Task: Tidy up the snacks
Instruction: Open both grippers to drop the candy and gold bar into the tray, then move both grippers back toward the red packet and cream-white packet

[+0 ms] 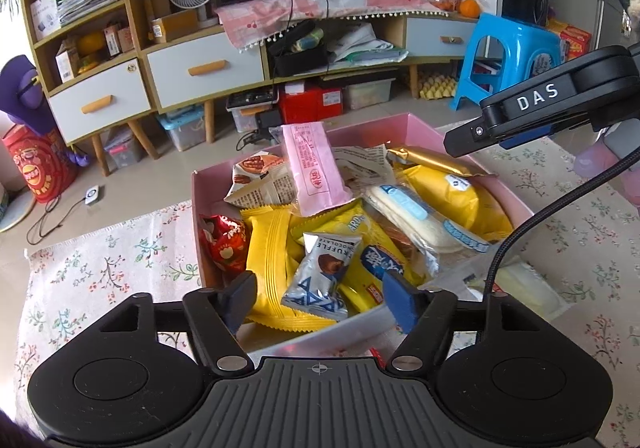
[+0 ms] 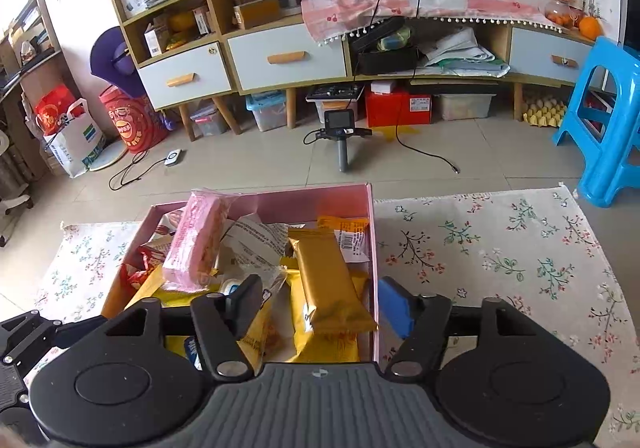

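A pink box (image 1: 376,129) (image 2: 304,203) full of snack packets sits on a floral cloth (image 1: 120,248). My left gripper (image 1: 320,300) stands open at the box's near edge. A silver truffle chocolate packet (image 1: 320,272) lies between its fingers on a yellow packet (image 1: 268,268), and the pads do not press it. My right gripper (image 2: 320,306) is open too. Its jaws straddle the box's right wall, with a gold packet (image 2: 328,280) (image 1: 432,161) lying loose between them. A pink wafer packet (image 1: 316,167) (image 2: 196,244) leans on top of the pile.
The right gripper's black housing (image 1: 536,99) hangs over the box's far right corner, and its cable (image 1: 520,232) runs down beside the box. Beyond the table are a blue stool (image 2: 608,119), a low cabinet (image 2: 288,55) and a handheld camera (image 2: 340,127) on the floor.
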Demonstrator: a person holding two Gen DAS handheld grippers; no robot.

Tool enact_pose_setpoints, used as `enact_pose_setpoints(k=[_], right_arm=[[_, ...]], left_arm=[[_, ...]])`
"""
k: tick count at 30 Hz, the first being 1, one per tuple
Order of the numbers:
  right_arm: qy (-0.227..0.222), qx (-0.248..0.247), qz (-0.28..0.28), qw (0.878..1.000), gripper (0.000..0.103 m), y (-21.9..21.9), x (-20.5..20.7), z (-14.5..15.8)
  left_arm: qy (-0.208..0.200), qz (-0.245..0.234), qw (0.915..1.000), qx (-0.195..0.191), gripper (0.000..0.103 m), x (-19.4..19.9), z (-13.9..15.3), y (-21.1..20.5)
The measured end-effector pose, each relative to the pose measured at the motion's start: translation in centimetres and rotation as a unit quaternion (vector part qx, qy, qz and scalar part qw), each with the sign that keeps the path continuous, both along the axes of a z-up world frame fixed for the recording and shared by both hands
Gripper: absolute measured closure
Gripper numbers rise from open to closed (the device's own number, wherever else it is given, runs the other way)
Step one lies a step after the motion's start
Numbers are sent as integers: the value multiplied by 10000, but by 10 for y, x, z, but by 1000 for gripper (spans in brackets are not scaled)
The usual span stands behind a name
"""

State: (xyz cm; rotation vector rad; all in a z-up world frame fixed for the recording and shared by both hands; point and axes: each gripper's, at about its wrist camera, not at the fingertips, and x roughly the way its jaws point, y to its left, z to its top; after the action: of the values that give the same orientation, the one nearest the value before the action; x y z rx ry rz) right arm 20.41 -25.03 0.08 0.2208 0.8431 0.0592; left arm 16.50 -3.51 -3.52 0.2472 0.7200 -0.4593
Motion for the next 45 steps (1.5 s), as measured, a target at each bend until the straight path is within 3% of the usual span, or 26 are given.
enact_pose_setpoints(k=[17,34,45], right_arm=[[-179,-5,277,9995,20,16,-60,25],[106,-21,453,9989,14,44,-109,14],[-349,-436,798,9952,11,49,-131,-3]], left_arm=[[168,-47,9998,-31,8,-49,17,20],[471,156,9987,91,6,-86,4,44],[491,161,9985,-175,6,-101,-25,55]])
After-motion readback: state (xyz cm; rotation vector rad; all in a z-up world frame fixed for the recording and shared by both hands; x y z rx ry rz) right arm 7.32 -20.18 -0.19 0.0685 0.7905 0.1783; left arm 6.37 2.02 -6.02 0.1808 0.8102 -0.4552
